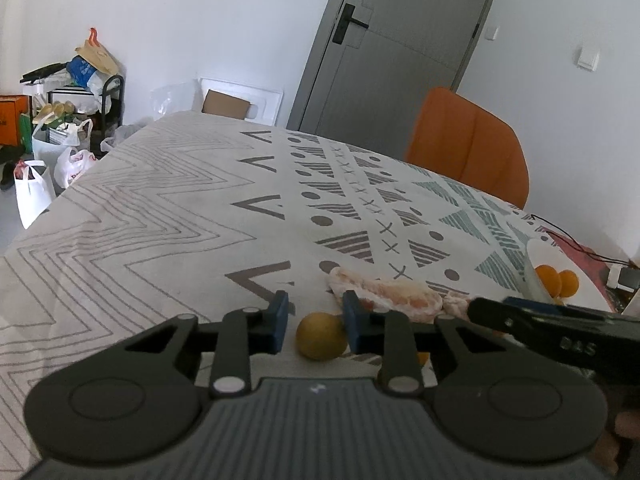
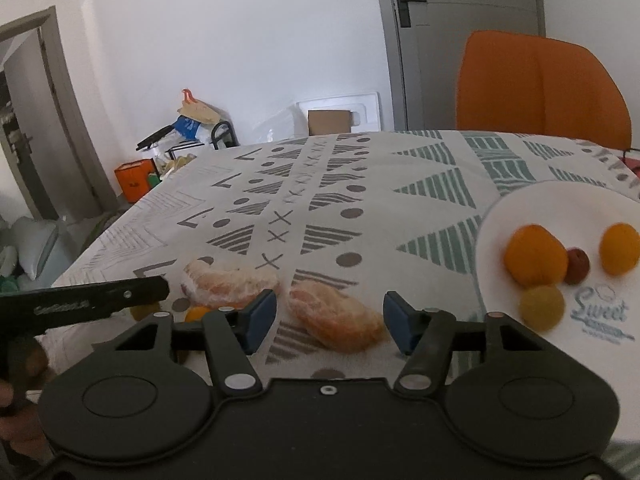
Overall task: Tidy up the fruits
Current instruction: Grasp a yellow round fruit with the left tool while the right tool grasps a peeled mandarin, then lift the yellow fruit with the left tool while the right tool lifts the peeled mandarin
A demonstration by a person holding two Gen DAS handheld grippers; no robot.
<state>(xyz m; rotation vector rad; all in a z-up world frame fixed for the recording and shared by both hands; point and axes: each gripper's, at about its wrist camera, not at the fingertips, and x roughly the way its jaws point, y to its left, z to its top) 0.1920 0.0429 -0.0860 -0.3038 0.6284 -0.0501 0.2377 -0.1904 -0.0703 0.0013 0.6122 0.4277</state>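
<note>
A small yellow-brown round fruit (image 1: 321, 336) lies on the patterned tablecloth (image 1: 168, 216) between the blue pads of my left gripper (image 1: 315, 326), which is open around it with a gap on the left side. A peeled orange segment (image 2: 334, 316) lies between the wide-open pads of my right gripper (image 2: 330, 320). A second peeled segment (image 2: 230, 282) lies just left and farther back. A white plate (image 2: 532, 208) at the right holds two orange fruits (image 2: 536, 260), a small red one (image 2: 578, 266) and a yellowish one (image 2: 542, 306).
An orange chair (image 2: 540, 88) stands behind the table's far edge. A small orange fruit (image 2: 197, 314) lies near the left gripper's arm (image 2: 88, 304). Bags and a cluttered rack (image 1: 76, 120) stand on the floor at the left. A grey door (image 1: 400, 40) is behind.
</note>
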